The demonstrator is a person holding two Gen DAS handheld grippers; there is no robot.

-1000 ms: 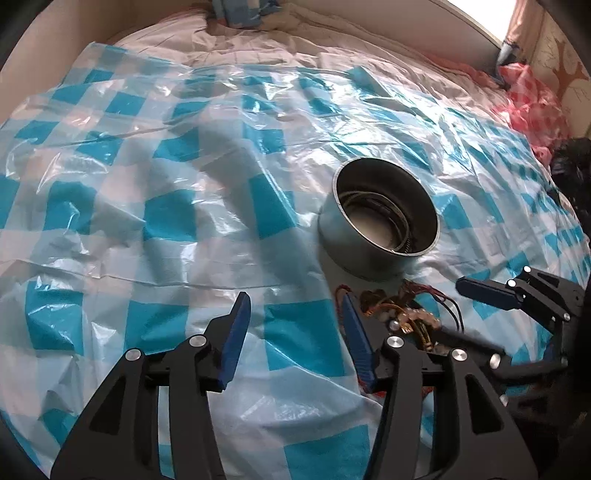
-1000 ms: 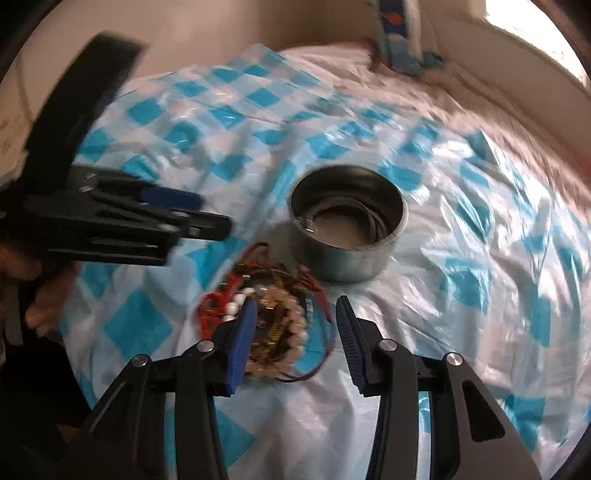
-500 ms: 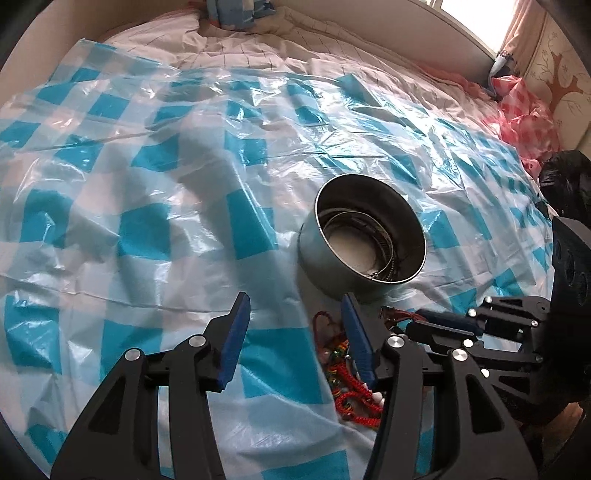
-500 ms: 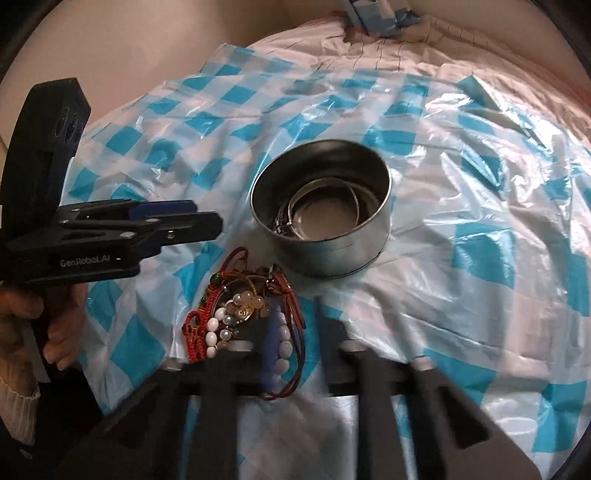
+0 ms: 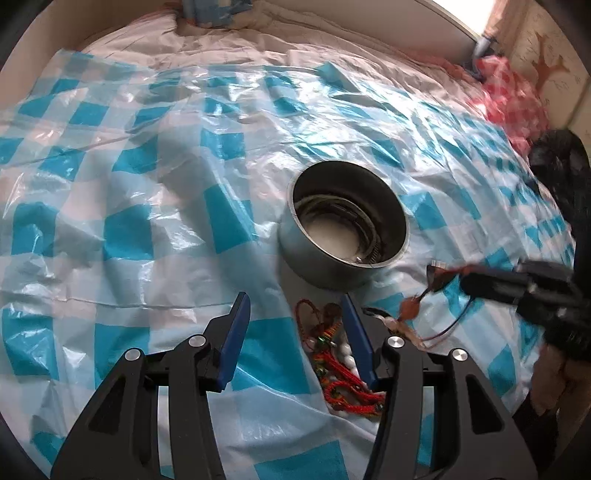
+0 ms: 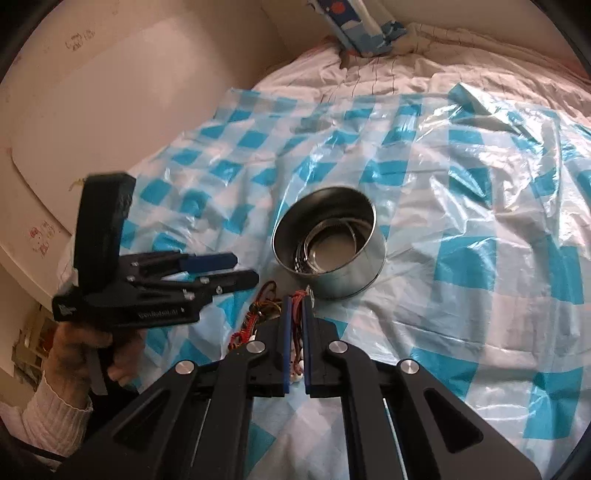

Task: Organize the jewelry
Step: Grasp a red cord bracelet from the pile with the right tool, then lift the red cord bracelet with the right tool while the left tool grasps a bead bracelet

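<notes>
A round metal tin (image 5: 347, 236) with bangles inside stands on the blue-checked plastic sheet (image 5: 129, 229); it also shows in the right wrist view (image 6: 332, 251). A pile of red cord and white bead jewelry (image 5: 336, 362) lies on the sheet just in front of the tin. My left gripper (image 5: 295, 332) is open and empty, hovering over that pile. My right gripper (image 6: 295, 325) is shut on a beaded bracelet with red cords (image 6: 297, 354) and holds it lifted near the tin; the bracelet hangs from its blurred tips in the left wrist view (image 5: 413, 310).
The sheet covers a bed with a pinkish quilt (image 6: 406, 66). A blue and white box (image 6: 362, 26) lies at the head. A red-checked bag (image 5: 509, 99) and a dark bundle (image 5: 557, 155) sit at the right edge. A cream wall panel (image 6: 110, 110) stands left.
My right gripper has closed on the beaded bracelet in the pile and lifted it toward the tin. My left gripper has stayed open and shifted slightly.
</notes>
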